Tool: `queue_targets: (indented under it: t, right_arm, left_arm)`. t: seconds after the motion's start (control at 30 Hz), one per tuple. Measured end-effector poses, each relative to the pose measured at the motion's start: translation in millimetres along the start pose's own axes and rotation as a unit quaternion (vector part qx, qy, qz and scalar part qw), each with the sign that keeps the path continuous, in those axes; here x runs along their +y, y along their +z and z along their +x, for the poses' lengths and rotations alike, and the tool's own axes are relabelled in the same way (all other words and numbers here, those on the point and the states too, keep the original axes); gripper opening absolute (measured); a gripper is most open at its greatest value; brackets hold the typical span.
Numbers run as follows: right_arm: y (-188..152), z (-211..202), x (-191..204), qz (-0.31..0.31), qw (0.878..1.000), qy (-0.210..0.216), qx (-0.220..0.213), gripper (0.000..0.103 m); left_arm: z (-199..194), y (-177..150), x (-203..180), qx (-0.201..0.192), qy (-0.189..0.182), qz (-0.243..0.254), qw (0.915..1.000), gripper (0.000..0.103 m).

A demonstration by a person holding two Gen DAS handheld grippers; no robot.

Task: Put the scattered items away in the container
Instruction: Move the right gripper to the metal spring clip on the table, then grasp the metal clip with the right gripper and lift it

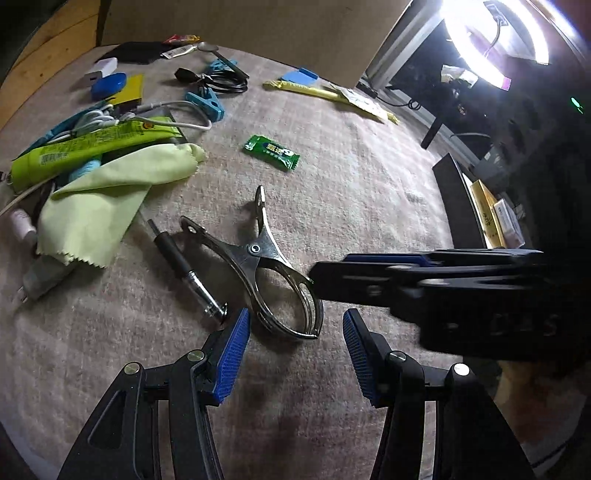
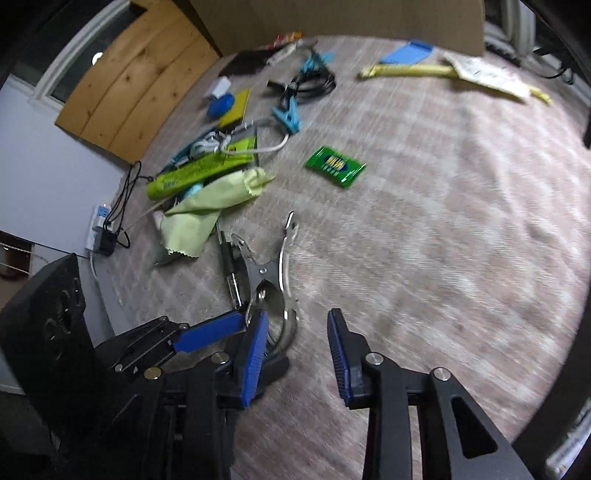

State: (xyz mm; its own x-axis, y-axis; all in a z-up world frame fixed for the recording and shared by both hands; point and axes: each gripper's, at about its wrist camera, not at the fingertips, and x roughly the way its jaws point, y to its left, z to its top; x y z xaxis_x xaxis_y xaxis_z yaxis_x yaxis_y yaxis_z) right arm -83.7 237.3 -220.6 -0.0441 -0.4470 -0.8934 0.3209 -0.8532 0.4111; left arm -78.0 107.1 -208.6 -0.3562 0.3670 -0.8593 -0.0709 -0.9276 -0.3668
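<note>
A shiny metal spring clamp [image 1: 258,266] lies on the pinkish woven cloth, its looped handles toward me. My left gripper [image 1: 295,350] stands open just short of those loops, and neither blue pad touches them. From the right, my right gripper [image 1: 318,276] reaches in with its tip over the clamp's near handle. In the right wrist view the right gripper [image 2: 297,350] is open, with the clamp [image 2: 275,273] just ahead of its left pad and the left gripper's fingers [image 2: 210,330] beside it. A black and silver pen [image 1: 184,269] lies left of the clamp.
A green candy packet [image 1: 271,151] lies alone mid-table. At the left is a heap with a pale green cloth [image 1: 107,195], a green tube [image 1: 92,147] and white cables. Blue pegs, a black cable and a yellow strip [image 1: 314,90] lie farther back, before a brown cardboard wall [image 1: 240,22].
</note>
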Motion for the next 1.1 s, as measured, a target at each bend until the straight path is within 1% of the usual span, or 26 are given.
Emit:
queue_targets:
  t: [0.1, 0.2, 0.23, 0.3, 0.37, 0.53, 0.73, 0.93, 1.1]
  right_arm:
    - [3, 12, -3, 0.01, 1.0, 0.002, 0.011, 0.026]
    - [3, 23, -8, 0.028, 0.999, 0.013, 0.023, 0.021]
    - [1, 25, -10, 0.035, 0.999, 0.019, 0.026, 0.017]
    - [-2, 25, -12, 0.039, 0.999, 0.023, 0.017, 0.016]
    - [-4, 25, -11, 0.04, 0.999, 0.026, 0.015, 0.013]
    - [-8, 23, -9, 0.038, 0.999, 0.014, 0.006, 0.012]
    - [-15, 16, -15, 0.049, 0.999, 0.012, -0.004, 0.012]
    - [-22, 3, -21, 0.054, 0.998, 0.011, -0.018, 0.012]
    - [-29, -13, -27, 0.059, 0.998, 0.012, -0.036, 0.012]
  left_arm:
    - [6, 0, 0, 0.006, 0.001, 0.003, 1.0, 0.056]
    - [8, 2, -2, 0.004, 0.0, 0.013, 0.9999, 0.055]
    - [8, 2, -2, 0.005, -0.001, 0.015, 0.9999, 0.055]
    - [9, 2, -3, 0.005, -0.002, 0.015, 0.9999, 0.055]
    - [10, 3, -5, 0.004, 0.002, 0.019, 0.9998, 0.055]
    - [11, 3, -10, 0.006, 0.007, 0.024, 0.9997, 0.055]
    - [10, 1, -19, 0.005, 0.006, 0.031, 0.9995, 0.053]
    - [4, 0, -33, 0.001, 0.004, 0.043, 0.9991, 0.053]
    - [-2, -1, -52, -0.007, 0.005, 0.062, 0.9981, 0.053]
